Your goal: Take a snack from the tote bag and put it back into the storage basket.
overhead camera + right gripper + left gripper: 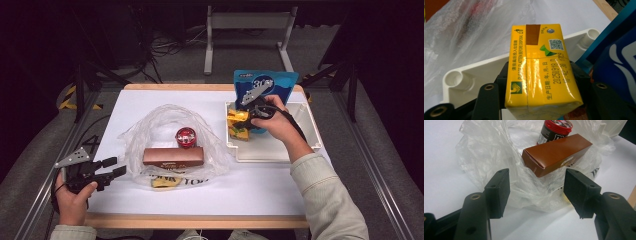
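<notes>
My right gripper (240, 120) is shut on a yellow drink carton (540, 72), which lies flat between the jaws with its top panel facing the camera. I hold it over the left end of a white tray (280, 150), beside a blue pouch (265, 85) that stands in the tray. At the table's front left my left gripper (117, 167) is open with nothing between its fingers. It points at a crumpled clear plastic bag (489, 152) on which a brown box (556, 153) and a red-lidded dark jar (555, 128) lie.
The white tabletop (150, 100) has wooden edging at front and back. A yellow printed item (167, 182) lies under the bag's front edge. The white tray's rim (474, 72) with its corner posts lies just under the carton.
</notes>
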Action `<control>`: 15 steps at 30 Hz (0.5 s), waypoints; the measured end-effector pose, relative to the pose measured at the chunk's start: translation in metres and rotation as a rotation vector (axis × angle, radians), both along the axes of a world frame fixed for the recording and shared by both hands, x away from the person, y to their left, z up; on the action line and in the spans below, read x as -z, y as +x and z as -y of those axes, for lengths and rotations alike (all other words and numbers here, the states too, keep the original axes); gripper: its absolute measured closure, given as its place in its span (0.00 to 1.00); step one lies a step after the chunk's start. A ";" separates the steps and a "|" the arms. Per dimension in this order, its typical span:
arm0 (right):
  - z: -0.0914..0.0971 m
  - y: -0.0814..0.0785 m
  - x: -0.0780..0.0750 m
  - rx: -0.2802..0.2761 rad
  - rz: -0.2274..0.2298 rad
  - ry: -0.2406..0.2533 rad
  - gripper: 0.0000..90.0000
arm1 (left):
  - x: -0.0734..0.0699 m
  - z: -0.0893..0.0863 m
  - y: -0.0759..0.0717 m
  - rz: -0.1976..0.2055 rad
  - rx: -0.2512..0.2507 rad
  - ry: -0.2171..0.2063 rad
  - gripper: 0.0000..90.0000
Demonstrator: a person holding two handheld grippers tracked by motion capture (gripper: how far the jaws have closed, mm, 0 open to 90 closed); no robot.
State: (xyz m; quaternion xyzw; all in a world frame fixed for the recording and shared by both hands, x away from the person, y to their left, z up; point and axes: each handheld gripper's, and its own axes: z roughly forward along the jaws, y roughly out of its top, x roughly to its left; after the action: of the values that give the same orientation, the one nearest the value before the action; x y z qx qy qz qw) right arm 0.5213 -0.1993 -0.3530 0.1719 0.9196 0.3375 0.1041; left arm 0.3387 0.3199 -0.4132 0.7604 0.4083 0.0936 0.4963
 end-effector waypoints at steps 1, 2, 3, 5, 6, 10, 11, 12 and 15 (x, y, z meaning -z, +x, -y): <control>0.000 0.000 0.000 0.000 0.000 0.000 0.55 | 0.000 0.000 0.000 0.000 0.000 0.000 0.43; 0.000 0.000 0.002 0.001 -0.002 -0.001 0.55 | 0.000 0.001 0.000 -0.009 0.001 -0.007 0.43; 0.000 0.001 0.003 0.002 -0.001 -0.001 0.55 | 0.000 0.001 0.000 -0.007 0.004 -0.004 0.43; 0.000 0.001 0.007 0.005 -0.001 0.004 0.55 | 0.000 0.001 0.000 -0.008 0.003 -0.005 0.43; 0.000 0.002 0.008 0.006 0.000 0.005 0.55 | 0.000 0.001 0.000 -0.009 0.001 -0.005 0.43; 0.002 0.003 0.012 0.008 -0.011 0.015 0.55 | 0.000 0.001 0.000 -0.011 0.003 -0.004 0.43; 0.002 0.003 0.012 0.007 -0.008 0.015 0.55 | 0.000 0.001 0.000 -0.012 0.003 -0.004 0.43; 0.002 0.003 0.012 0.006 -0.008 0.017 0.55 | 0.001 0.002 0.000 -0.014 0.003 -0.006 0.43; 0.003 0.003 0.014 0.007 -0.008 0.022 0.55 | 0.000 0.002 0.000 -0.014 0.004 -0.007 0.43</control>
State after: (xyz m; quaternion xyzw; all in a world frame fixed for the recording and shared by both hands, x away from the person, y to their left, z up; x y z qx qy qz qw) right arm 0.5242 -0.2019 -0.3671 0.1777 0.9157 0.3463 0.0996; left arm 0.3387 0.3183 -0.4136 0.7601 0.4108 0.0860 0.4961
